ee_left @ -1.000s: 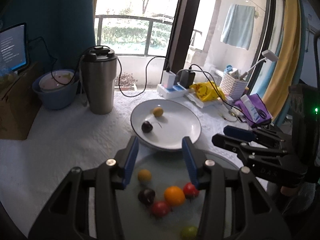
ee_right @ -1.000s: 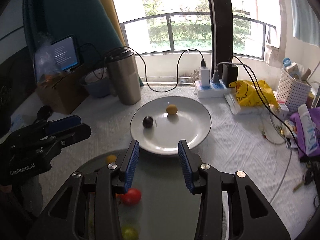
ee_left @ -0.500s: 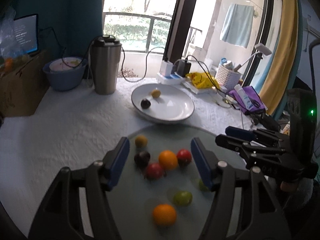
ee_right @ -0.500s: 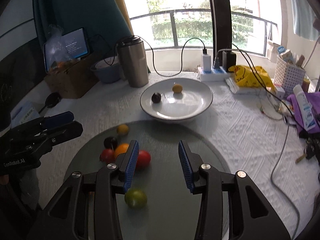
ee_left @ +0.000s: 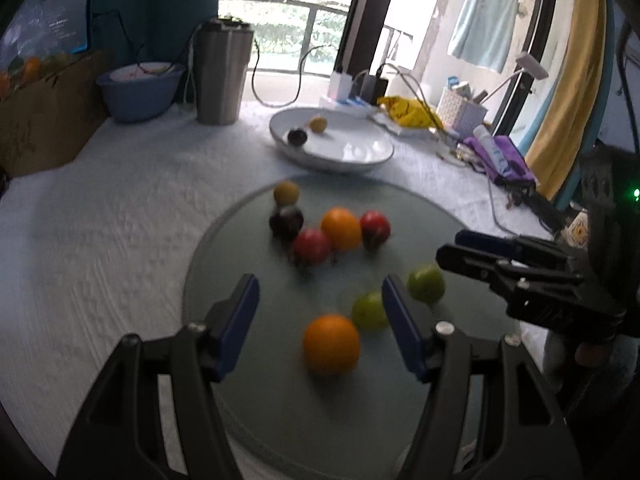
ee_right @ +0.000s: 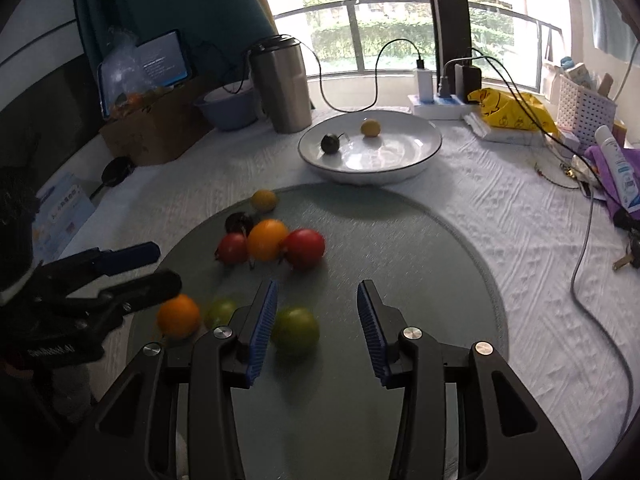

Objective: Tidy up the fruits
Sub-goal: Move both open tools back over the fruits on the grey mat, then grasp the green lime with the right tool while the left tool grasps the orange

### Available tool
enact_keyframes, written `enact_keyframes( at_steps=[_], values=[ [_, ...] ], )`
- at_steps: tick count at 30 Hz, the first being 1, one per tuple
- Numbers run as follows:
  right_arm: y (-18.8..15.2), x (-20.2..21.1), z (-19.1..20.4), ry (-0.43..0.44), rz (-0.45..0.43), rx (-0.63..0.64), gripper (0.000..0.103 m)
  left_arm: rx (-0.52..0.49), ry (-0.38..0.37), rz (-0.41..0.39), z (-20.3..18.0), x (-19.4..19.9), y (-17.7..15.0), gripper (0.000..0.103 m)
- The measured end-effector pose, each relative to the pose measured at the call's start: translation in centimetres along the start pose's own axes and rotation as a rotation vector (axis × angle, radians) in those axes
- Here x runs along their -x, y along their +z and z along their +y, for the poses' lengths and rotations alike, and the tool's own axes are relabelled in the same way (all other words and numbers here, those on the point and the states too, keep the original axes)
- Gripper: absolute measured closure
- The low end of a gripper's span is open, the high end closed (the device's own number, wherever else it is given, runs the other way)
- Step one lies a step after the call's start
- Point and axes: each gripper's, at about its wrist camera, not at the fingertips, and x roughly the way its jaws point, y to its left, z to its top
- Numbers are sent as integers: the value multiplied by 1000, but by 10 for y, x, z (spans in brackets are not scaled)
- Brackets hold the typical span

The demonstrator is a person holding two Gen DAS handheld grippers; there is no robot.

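A round grey mat [ee_left: 400, 216] carries several fruits: two oranges, two red, two green, one dark and one small yellow. My left gripper [ee_left: 319, 280] is open above its near part, and the nearer orange [ee_left: 331, 344] lies between the fingers, clear of both pads. My right gripper [ee_right: 317, 285] is open too. A green fruit [ee_right: 295, 330] sits between its fingers, close to the left pad. Each gripper shows in the other's view: the right gripper [ee_left: 450, 245] and the left gripper [ee_right: 166, 264]. Behind the mat a white plate [ee_right: 400, 172] holds a dark fruit [ee_right: 330, 143] and a yellow fruit [ee_right: 369, 127].
A steel tumbler [ee_right: 282, 88], a blue bowl [ee_left: 138, 92] and a cardboard box [ee_right: 156, 128] stand at the back left. A power strip with cables [ee_right: 436, 102], a yellow bag [ee_right: 508, 110], a white basket [ee_right: 584, 104] and purple items [ee_right: 616, 176] crowd the right side.
Both grippers have drawn back from the plate and sunk toward the mat, so more fruits now show. The left gripper's jaws stand wider than a second ago.
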Motion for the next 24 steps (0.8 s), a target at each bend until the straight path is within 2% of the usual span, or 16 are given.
enact_keyframes(
  at_steps=[4, 11, 19, 21, 22, 24],
  values=[
    [-8, -3, 6, 10, 19, 9, 54, 5, -1, 25, -1, -1, -12, 38],
    [-17, -15, 11, 8, 54, 14, 54, -17, 26, 65, -5, -10, -24, 38],
    [-20, -24, 18, 0, 72, 64, 54, -58, 77, 59, -12, -15, -32, 39],
    [-20, -26, 20, -6, 77, 90, 54, -66, 99, 55, -12, -16, -31, 54],
    [-20, -27, 20, -7, 77, 100, 55, -66, 102, 56, -13, -16, -31, 57],
    [-19, -28, 21, -5, 79, 113, 64, -61, 101, 61, -14, -17, -29, 68]
  ],
)
